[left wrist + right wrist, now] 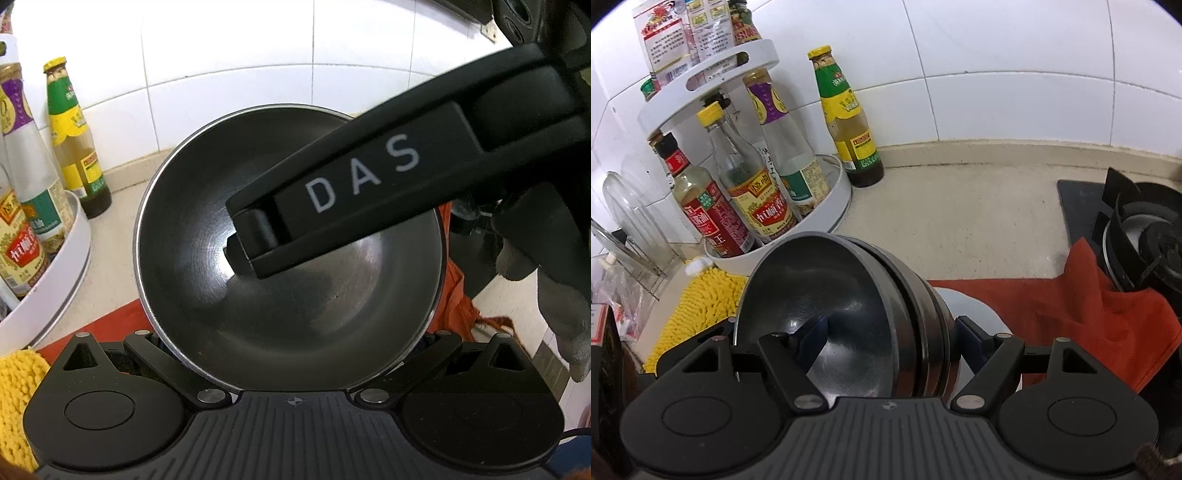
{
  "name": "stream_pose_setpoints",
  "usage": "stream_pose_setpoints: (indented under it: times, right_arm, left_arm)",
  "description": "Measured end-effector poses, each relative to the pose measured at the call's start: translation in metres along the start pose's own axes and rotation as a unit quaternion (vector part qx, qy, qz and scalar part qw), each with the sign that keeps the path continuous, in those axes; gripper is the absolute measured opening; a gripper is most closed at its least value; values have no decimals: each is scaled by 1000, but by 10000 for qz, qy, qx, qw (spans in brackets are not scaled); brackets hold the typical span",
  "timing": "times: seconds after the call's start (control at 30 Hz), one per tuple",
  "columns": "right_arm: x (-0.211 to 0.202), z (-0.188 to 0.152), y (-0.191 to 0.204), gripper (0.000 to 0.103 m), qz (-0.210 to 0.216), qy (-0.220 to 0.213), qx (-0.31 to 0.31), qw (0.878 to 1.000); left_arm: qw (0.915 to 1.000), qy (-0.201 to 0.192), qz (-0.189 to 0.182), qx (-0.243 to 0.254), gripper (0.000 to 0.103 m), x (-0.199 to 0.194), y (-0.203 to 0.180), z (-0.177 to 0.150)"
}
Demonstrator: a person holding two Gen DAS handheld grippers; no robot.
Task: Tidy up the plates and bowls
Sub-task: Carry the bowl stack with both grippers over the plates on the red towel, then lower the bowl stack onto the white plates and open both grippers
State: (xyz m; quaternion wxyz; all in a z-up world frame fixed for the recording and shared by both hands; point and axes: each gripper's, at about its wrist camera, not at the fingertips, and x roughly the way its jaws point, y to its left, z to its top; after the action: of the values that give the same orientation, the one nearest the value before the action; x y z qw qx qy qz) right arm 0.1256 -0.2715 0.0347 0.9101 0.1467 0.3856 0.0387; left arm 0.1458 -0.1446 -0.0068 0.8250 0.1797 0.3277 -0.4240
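Note:
A stack of nested steel bowls (849, 295) is tilted up between the jaws of my right gripper (892, 328). One blue pad (812, 332) presses inside the top bowl and the other finger (971, 332) sits against the outside of the stack, so the gripper is shut on it. In the left wrist view the top bowl (288, 295) fills the middle, and the right gripper's black finger (332, 192) reaches into it from the upper right. The left gripper's body (295, 424) lies just below the bowl with its links spread wide. Its fingertips are hidden under the rim.
A white two-tier rack (831, 206) with several sauce bottles stands at the left. A green-labelled bottle (846, 118) stands by the tiled wall. A yellow cloth (701, 302) and a red cloth (1071, 306) lie on the counter. A gas burner (1145, 240) is at the right. A gloved hand (554, 295) holds the right gripper.

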Motion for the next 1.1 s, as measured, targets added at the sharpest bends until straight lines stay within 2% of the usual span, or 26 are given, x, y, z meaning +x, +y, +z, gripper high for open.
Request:
stream_pose_setpoints:
  times: [0.23, 0.37, 0.47, 0.53, 0.7, 0.77, 1.1]
  right_arm:
    - [5, -4, -10, 67, 100, 92, 294, 9995]
    - [8, -3, -23, 57, 256, 172, 544, 9980]
    - [16, -4, -28, 51, 136, 296, 559, 9979]
    - [20, -7, -33, 51, 91, 360, 587, 9976]
    - [19, -6, -39, 50, 60, 342, 551, 9979]
    - [18, -6, -40, 49, -121, 270, 432, 9986]
    - [21, -1, -42, 49, -241, 355, 237, 9988]
  left_arm:
    - [9999, 105, 33, 127, 103, 5, -6, -4]
    - [9998, 199, -6, 52, 103, 13, -1, -7]
    - [9994, 308, 102, 77, 103, 20, 0, -11]
    - [9996, 124, 141, 202, 103, 16, -1, -10]
    - [9996, 174, 75, 217, 103, 14, 4, -8]
    - [9993, 259, 90, 257, 102, 14, 7, -11]
    - [9996, 69, -53, 256, 101, 23, -1, -8]
